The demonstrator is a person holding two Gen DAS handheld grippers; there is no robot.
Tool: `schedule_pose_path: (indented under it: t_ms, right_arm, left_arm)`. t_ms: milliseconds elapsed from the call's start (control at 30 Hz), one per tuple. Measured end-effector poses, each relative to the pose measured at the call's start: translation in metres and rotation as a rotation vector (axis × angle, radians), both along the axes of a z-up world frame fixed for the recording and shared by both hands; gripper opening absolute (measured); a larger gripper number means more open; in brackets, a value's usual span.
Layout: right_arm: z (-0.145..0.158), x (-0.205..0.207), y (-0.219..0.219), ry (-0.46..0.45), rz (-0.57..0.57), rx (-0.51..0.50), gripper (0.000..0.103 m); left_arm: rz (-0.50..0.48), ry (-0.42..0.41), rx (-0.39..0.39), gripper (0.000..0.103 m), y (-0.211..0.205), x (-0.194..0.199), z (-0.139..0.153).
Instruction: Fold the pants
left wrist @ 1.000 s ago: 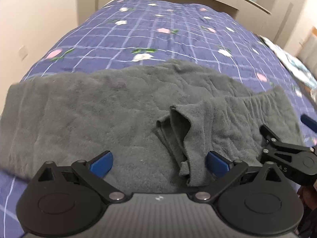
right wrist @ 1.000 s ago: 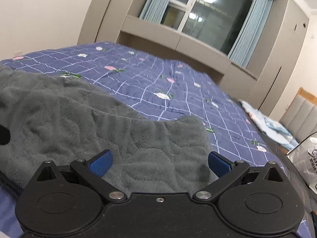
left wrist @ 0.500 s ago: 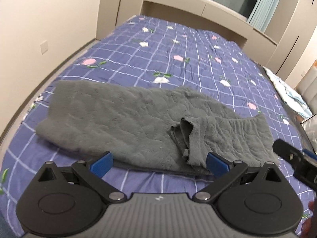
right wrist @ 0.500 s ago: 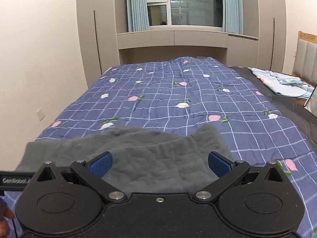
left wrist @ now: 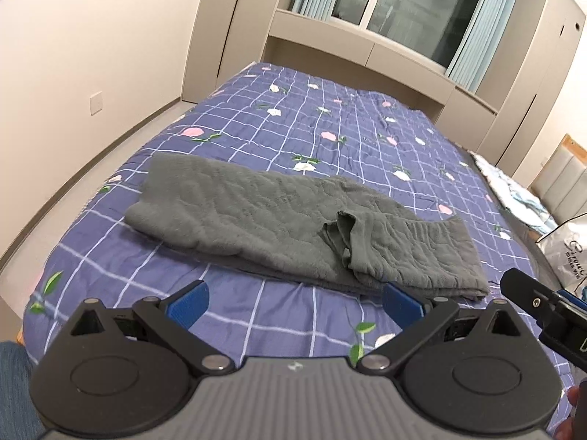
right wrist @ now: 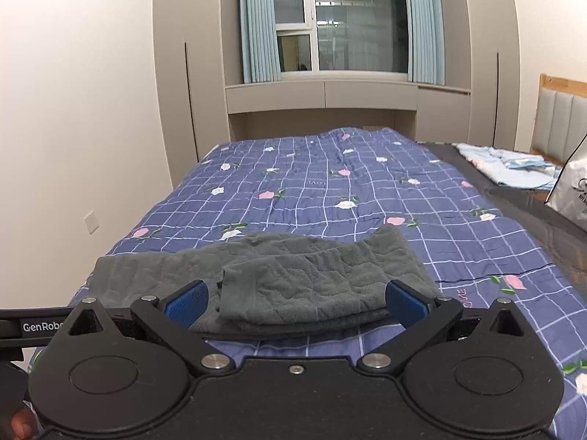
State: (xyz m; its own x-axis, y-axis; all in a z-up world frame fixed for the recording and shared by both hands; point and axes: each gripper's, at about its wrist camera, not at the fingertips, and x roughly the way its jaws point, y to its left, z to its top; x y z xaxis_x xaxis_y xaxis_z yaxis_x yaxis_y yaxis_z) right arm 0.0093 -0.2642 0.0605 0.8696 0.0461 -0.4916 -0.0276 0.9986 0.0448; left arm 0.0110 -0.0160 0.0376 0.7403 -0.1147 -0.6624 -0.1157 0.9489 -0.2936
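Grey pants (left wrist: 279, 227) lie folded lengthwise across the near end of the bed (left wrist: 330, 128) — left tongs (left wrist: 293, 302) and right tongs (right wrist: 295, 300) both wide and empty above them. Grip the two leg-end corners evenly and carry them squarely over the waistband — flatten the rumpled flap first.

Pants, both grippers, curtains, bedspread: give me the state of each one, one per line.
Pants: folded lengthwise, flat on the bed, a small flap turned up.
Left gripper: jaws open, empty, above the bedspread.
Right gripper: jaws open, empty.
Curtains: drawn apart.
Bedspread: spread flat.
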Motion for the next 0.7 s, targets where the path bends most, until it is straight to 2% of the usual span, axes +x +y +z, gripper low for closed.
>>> schedule_pose_path:
  t_ms: [333, 700]
  right_arm:
    - [0.017, -0.052, 0.029, -0.080, 0.006, -0.073, 0.103]
    - [0.044, -0.055, 0.056, -0.161, 0.112, -0.066, 0.103]
  left_arm:
    - [0.013, -0.049, -0.056, 0.102, 0.027, -0.047, 0.002]
    - [0.082, -0.105, -0.001, 0.102, 0.053, -0.064, 0.020]
